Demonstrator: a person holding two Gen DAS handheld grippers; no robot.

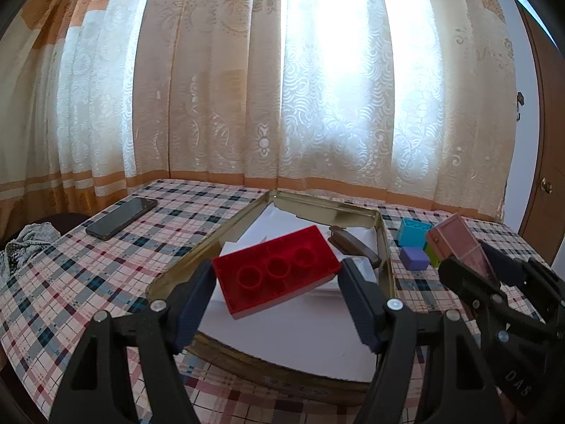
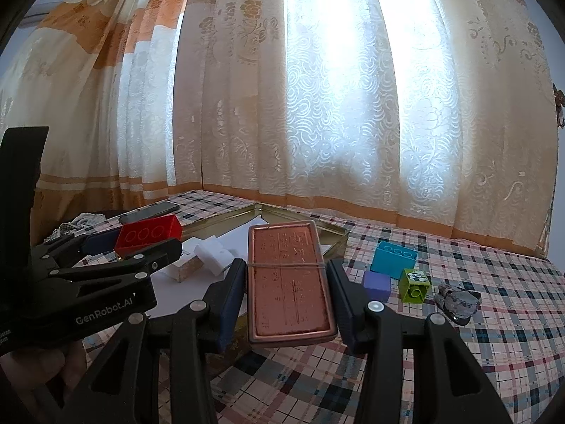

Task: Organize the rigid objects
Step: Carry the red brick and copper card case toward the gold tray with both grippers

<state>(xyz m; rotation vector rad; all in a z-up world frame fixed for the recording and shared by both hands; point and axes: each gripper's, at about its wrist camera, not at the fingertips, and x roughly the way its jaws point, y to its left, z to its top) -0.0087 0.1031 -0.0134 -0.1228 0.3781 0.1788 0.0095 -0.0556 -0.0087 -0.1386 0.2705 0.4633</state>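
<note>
**Two claws, each gripping a piece over the gold tray**

Two claws are loaded at once. The left claw (image 1: 277,279) clamps a red building brick (image 1: 277,270) by its short ends, hollow underside up, held above the gold metal tray (image 1: 183,265) and its white lining. The right claw (image 2: 287,282) pinches a flat copper-coloured tin (image 2: 289,279) by its long sides; a rubber band crosses the lid. It hangs over the tray's right rim, nearer the tabletop's front edge.

On the checked tabletop (image 2: 494,300) right of the tray sit a blue brick (image 2: 393,256), a purple cube (image 2: 377,284) and a green brick (image 2: 415,284), close together, with a small grey crumpled object (image 2: 457,300) just beyond them toward the right edge. Inside the tray lie white blocks (image 2: 215,258) and a dark curved object (image 1: 348,242). A black phone (image 1: 122,217) rests near the tabletop's far left corner, by the curtain (image 1: 317,88).
</note>
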